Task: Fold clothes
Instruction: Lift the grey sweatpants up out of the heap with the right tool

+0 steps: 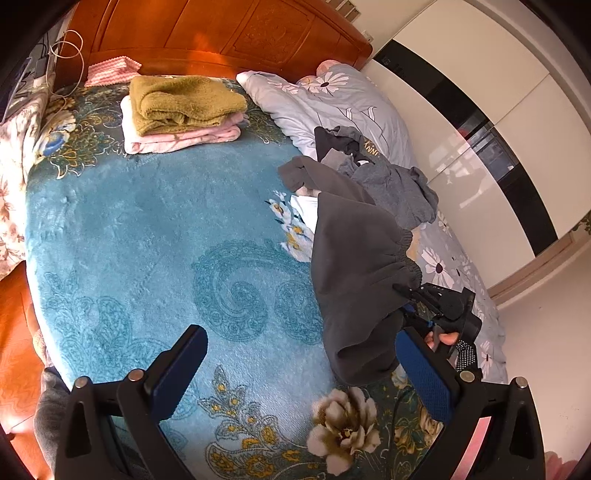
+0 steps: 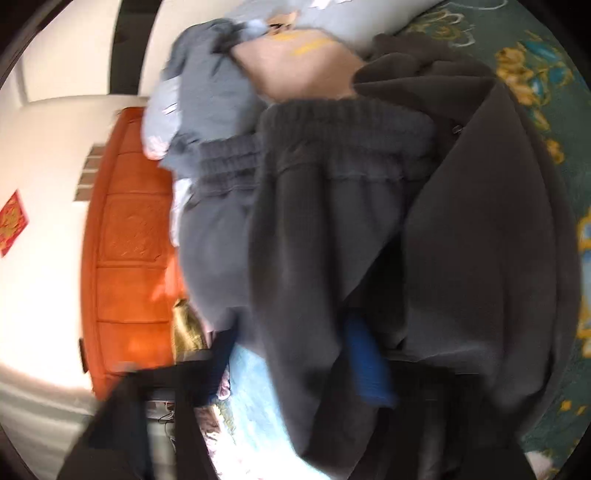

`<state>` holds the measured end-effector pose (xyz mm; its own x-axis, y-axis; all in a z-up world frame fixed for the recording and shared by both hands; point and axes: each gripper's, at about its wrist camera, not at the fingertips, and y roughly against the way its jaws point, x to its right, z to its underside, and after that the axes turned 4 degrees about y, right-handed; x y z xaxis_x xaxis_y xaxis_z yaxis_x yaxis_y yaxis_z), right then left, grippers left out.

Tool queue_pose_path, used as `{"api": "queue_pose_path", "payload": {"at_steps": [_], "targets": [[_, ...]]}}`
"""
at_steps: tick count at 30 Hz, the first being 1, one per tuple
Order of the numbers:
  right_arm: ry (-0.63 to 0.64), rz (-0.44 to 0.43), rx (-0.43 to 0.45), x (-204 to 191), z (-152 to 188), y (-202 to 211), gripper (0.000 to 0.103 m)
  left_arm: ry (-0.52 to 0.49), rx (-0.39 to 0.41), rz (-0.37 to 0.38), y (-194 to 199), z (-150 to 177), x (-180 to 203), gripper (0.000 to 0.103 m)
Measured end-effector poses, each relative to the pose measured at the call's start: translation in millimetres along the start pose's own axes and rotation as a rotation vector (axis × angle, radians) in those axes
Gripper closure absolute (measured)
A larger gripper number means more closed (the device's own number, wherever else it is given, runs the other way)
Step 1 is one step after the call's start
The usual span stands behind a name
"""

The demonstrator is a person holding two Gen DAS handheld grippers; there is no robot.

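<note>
A bed covered by a teal blanket (image 1: pixel 147 229) with paisley and flower patterns fills the left wrist view, and everything here is placed relative to that blanket. The left tool (image 1: pixel 299 373) hovers over the blanket's near edge with its two blue-padded fingers spread wide, released and holding nothing. At the blanket's right side, the right tool (image 1: pixel 410 291) is clenched on the elastic waistband of a pair of dark grey trousers (image 1: pixel 354 258), lifting them so the fabric hangs down toward the blanket; a hand (image 1: pixel 445 338) grips the tool's handle. Behind the trousers, still toward the blanket's right edge, lies a loose heap of grey clothes (image 1: pixel 384 177) resting partly on a pale floral duvet (image 1: pixel 332 99). At the blanket's far end, near the orange wooden headboard (image 1: pixel 221 33), sits a folded stack: an olive green sweater (image 1: pixel 184 99) on top of a pink garment (image 1: pixel 177 136). The right wrist view is blurred; it shows the trousers' gathered waistband (image 2: pixel 347 118) close up, draped over one blue finger (image 2: pixel 365 365).
</note>
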<state>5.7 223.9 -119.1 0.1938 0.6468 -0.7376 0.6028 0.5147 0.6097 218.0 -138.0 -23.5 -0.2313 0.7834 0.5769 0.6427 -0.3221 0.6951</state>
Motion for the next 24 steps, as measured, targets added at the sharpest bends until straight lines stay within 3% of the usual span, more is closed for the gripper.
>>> {"api": "queue_pose_path", "payload": {"at_steps": [6, 9, 14, 17, 19, 24], "targets": [[0.114, 0.093, -0.023, -22, -20, 7, 0.097, 0.042, -0.003, 0.012, 2, -3, -13, 0.0], [0.32, 0.085, -0.004, -73, -9, 18, 0.099, 0.052, 0.052, 0.001, 14, -9, -21, 0.0], [0.594, -0.111, -0.108, -148, 66, 12, 0.099, 0.107, 0.152, -0.035, 41, -19, -45, 0.0], [0.739, -0.192, -0.243, -172, 140, -21, 0.099, 0.133, 0.174, -0.098, 55, -22, -63, 0.0], [0.731, -0.219, -0.35, -164, 181, -50, 0.099, 0.13, 0.177, -0.139, 61, -19, -74, 0.0], [0.653, -0.162, -0.505, -125, 223, -102, 0.095, 0.064, 0.11, -0.223, 45, -8, -75, 0.0]]}}
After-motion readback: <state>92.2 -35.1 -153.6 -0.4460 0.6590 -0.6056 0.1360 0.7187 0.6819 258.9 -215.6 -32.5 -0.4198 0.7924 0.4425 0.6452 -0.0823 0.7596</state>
